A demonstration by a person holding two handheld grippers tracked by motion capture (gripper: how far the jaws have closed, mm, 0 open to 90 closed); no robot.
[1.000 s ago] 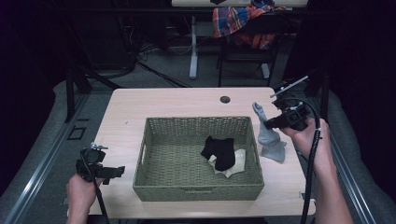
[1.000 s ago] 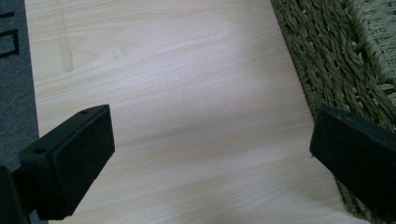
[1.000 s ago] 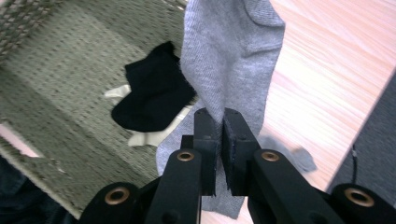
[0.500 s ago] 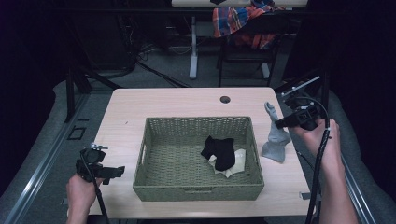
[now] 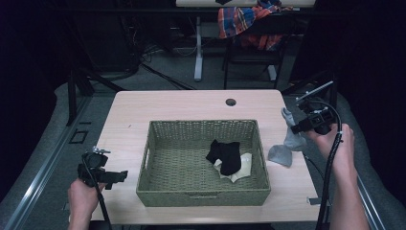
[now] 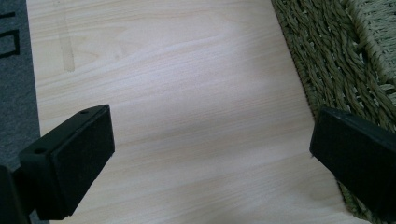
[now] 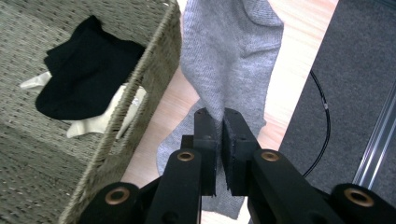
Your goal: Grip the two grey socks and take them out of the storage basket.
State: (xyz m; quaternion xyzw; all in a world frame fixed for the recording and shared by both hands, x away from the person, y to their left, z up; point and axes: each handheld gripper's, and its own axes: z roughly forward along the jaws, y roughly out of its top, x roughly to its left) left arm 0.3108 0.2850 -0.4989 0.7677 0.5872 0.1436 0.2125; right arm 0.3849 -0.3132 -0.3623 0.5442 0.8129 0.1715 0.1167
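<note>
Right gripper (image 7: 219, 128) had its fingers pinching the grey sock (image 7: 233, 51), probably to drop it in the basket (image 7: 140, 93).

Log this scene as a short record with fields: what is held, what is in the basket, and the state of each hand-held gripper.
held item: grey fabric sock, pinched at one end, its lower part resting on the light wooden table
right hand-held gripper: shut on the sock, right of the basket
left hand-held gripper: open, nothing between its jaws, over the table's left edge
container: rectangular green woven wicker basket
basket contents: black sock lying on a cream-white sock
</note>
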